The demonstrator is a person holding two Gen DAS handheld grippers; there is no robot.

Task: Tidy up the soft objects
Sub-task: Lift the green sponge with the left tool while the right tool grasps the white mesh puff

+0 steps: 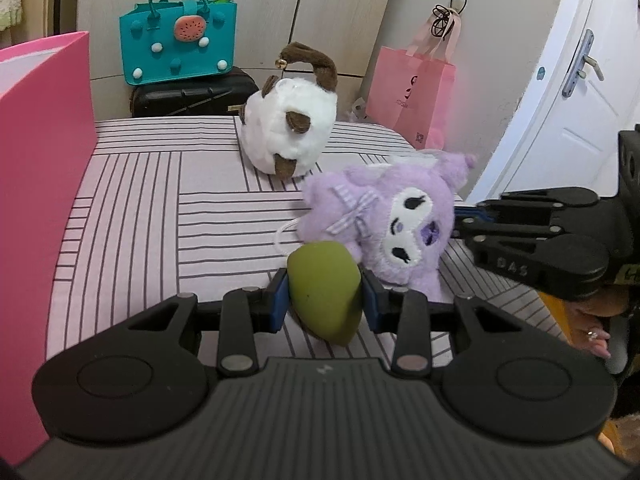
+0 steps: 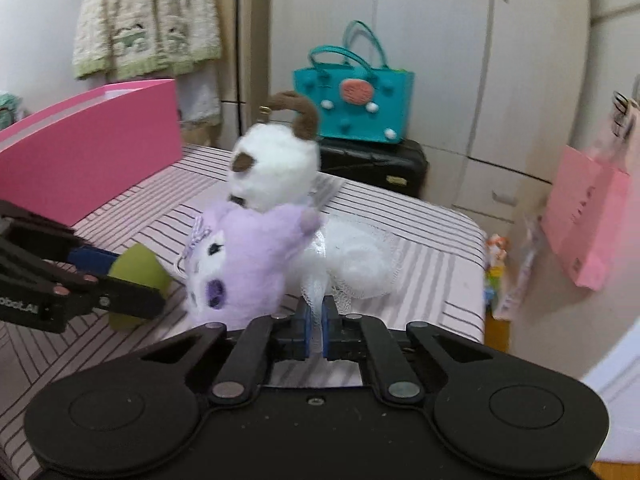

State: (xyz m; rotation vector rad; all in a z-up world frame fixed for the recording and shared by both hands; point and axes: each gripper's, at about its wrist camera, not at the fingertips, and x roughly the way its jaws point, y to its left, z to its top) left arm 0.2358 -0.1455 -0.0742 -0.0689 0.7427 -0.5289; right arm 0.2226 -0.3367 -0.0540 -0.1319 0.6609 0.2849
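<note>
Left gripper (image 1: 325, 294) clamped on green sponge (image 1: 324, 288), near edge of striped table (image 1: 160, 208). Right gripper (image 2: 317, 320) pinched shut on white mesh puff (image 2: 360, 256), just right of purple plush (image 2: 244, 264). Beyond, white-brown plush (image 2: 272, 168); far left, pink box (image 2: 88, 148). Risk: thin netting slipping free, or snagging and dragging purple plush off the table.

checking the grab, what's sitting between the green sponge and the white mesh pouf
The purple plush lies between the green sponge and the white mesh pouf, touching both; the right wrist view shows it.
</note>
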